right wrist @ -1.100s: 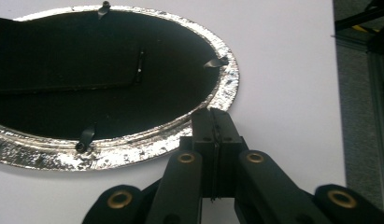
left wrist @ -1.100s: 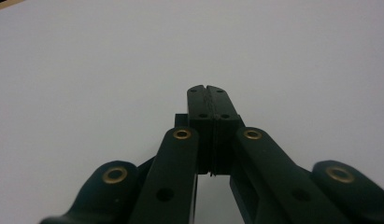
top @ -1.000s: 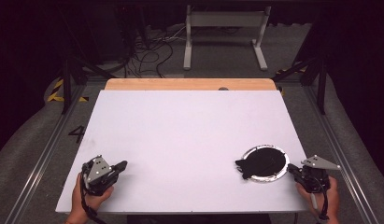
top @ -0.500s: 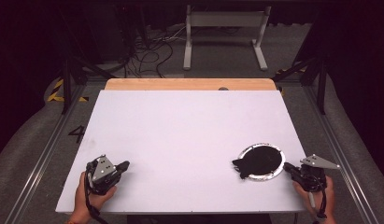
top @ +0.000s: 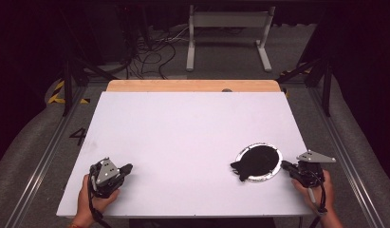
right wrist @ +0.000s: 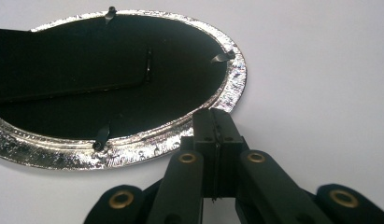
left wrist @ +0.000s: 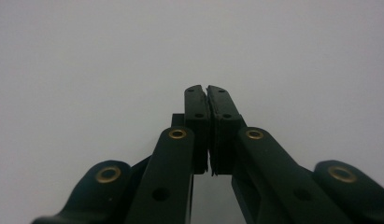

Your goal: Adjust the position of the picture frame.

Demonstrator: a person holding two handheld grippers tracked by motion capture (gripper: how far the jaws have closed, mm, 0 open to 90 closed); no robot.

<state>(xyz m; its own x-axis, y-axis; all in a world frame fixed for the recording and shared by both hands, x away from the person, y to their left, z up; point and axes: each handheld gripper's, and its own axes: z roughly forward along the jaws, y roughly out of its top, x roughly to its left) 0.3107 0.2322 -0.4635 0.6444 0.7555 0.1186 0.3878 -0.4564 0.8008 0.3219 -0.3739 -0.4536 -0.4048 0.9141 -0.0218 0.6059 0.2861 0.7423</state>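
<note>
We see oval picture frame (top: 259, 162) face down near table's (top: 192, 128) right front corner; looks light, stiff, maybe fragile; we'd grip silver rim (right wrist: 133, 149); right gripper (right wrist: 216, 112) clenched empty beside rim; left gripper (left wrist: 207, 88) clenched empty.

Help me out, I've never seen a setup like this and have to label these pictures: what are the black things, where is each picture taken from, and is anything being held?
No robot here: a person holds one pair of hand-held tongs in each hand. The high view looks down on a white table from above the person's side. There you see the left tongs and the right tongs, with hands behind them.

The other two pictures come from small cameras riding on the tongs, looking along their black jaws.

On the table lies an oval silver picture frame, face down, its black backing up. In the right gripper view, the right tongs point at the frame's rim.

Both pairs are shut and hold nothing; the left one faces bare table.
</note>
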